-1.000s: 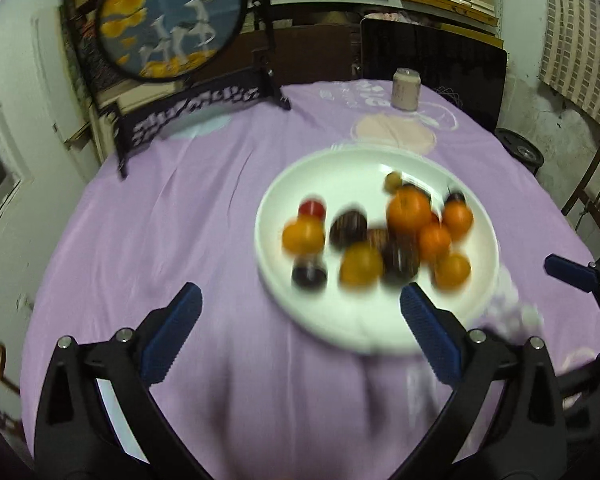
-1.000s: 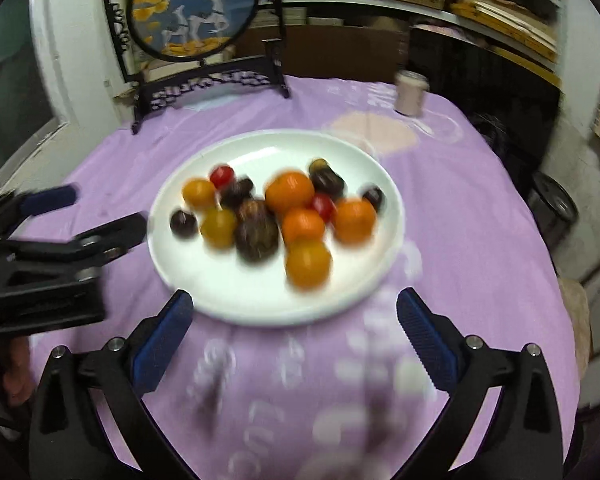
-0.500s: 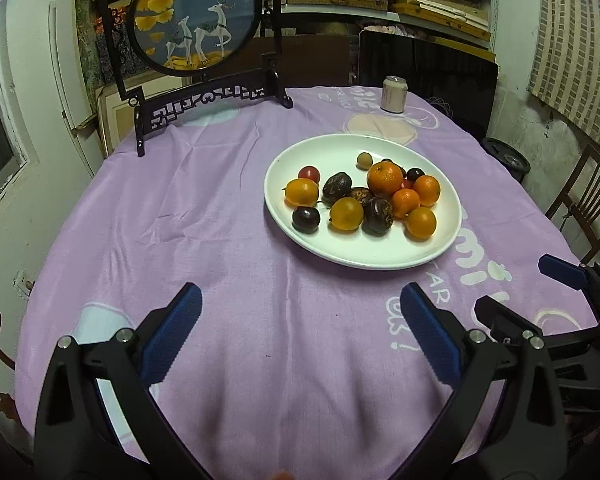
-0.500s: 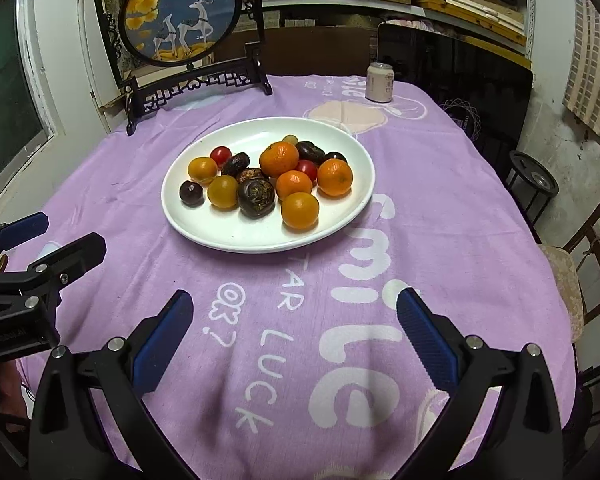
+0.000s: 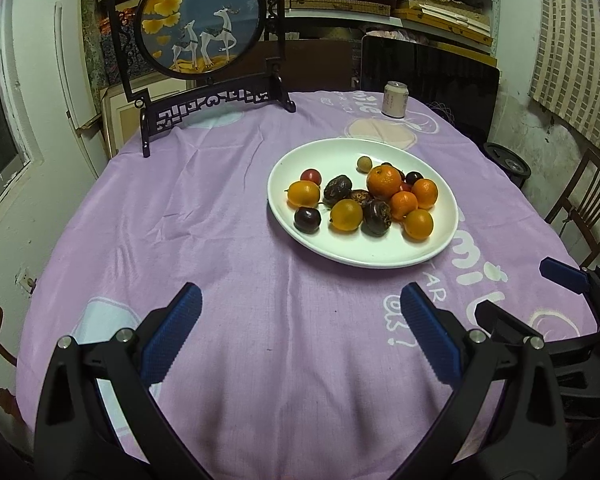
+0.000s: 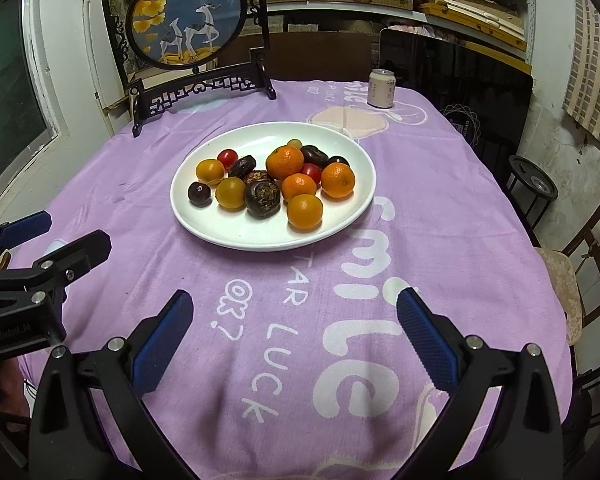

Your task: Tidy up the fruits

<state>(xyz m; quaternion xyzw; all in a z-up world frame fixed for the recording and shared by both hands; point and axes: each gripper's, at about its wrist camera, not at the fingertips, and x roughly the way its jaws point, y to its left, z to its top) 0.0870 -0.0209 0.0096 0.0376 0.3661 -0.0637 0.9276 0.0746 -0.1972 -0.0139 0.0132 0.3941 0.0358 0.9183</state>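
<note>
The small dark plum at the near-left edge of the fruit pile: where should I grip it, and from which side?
Grip the dark plum across its round middle, coming from above with the left tool. It sits alone on bare white plate, with clearance on its left and near sides.

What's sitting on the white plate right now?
On the white plate: a pile of oranges, dark wrinkled fruits and small red ones. Whatever lies beneath the pile is hidden.
</note>
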